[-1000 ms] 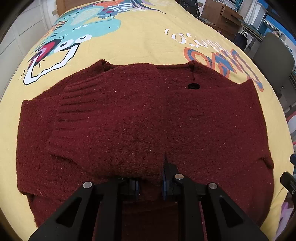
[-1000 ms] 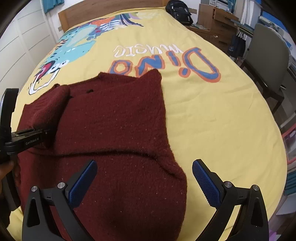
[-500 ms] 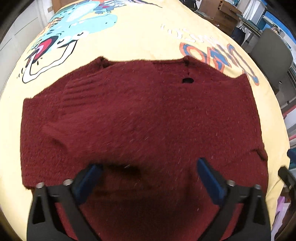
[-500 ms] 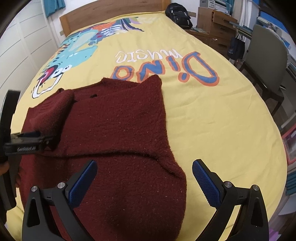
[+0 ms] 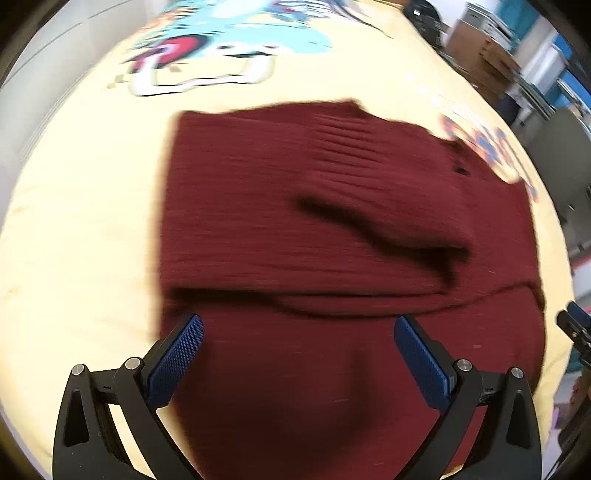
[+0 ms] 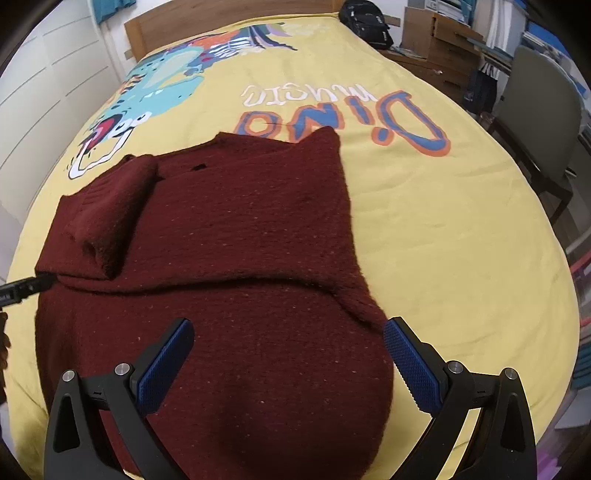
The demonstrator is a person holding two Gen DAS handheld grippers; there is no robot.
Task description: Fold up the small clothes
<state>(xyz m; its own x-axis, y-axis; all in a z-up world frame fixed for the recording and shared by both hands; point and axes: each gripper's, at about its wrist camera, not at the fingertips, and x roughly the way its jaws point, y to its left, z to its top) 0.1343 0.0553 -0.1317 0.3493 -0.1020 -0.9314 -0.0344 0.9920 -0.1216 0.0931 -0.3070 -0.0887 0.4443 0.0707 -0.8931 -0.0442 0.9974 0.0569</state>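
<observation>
The left gripper [image 5: 297, 354] has just released the sleeve it was pinching 1 second ago: its jaws have been opening and now stand wide, with nothing between the blue textured pads [image 5: 177, 354]. It has also shifted toward the left edge of the dark red knitted sweater [image 6: 207, 258], so the garment's left border and bare bedspread now fill that side of its view — heavy blur confirms the motion. The right gripper [image 6: 288, 360] is unchanged, jaws wide and empty, hovering over the sweater's lower right part.

Judged effect on the task: the left sleeve [image 6: 107, 218] is now laid inward across the chest, so 1 sleeve fold looks complete. The right side also appears turned in, with a ridge running across the body. The likely remaining step is folding the lower half up toward the collar.

Position: the sweater lies flat on the yellow printed bedspread [image 6: 443, 229], toward the near edge of the bed, collar pointing at the wooden headboard [image 6: 221, 18].

Materials and shapes:
- Sweater — thick, fuzzy wool-like knit, ribbed cuff, 1 small dark button or hole near the collar [image 6: 199, 167]. Bulky; folds stay rounded, not creased.
- Bedspread — smooth cotton-like fabric, cartoon dinosaur and lettering print, slightly wrinkled.
- Pads — knurled blue rubber on black frames.
</observation>
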